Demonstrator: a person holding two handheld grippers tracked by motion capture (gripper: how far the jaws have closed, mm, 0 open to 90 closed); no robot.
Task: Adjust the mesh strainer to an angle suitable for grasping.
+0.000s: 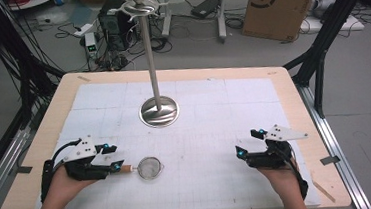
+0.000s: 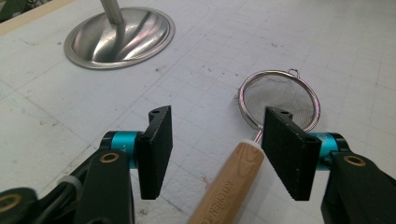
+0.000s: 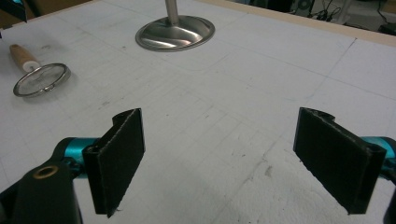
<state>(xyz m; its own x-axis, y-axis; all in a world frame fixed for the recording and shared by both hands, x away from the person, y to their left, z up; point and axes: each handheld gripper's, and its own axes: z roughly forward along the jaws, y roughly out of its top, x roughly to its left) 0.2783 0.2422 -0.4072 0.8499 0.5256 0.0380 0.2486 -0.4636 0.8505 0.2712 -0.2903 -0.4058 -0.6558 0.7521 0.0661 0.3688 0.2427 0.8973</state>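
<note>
Left gripper (image 2: 215, 154) spread, strainer (image 2: 280, 100) handle loose between its jaws (touching neither pad clearly); a skewed closing could roll it away. Right gripper (image 3: 219, 158) spread, empty.

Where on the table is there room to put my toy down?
The big white patch between the strainer and the right gripper is bare. So are the far corners of the mat on either side of the stand's round base. It is crowded near the left gripper, where the strainer's wooden handle lies between the open jaws.
</note>
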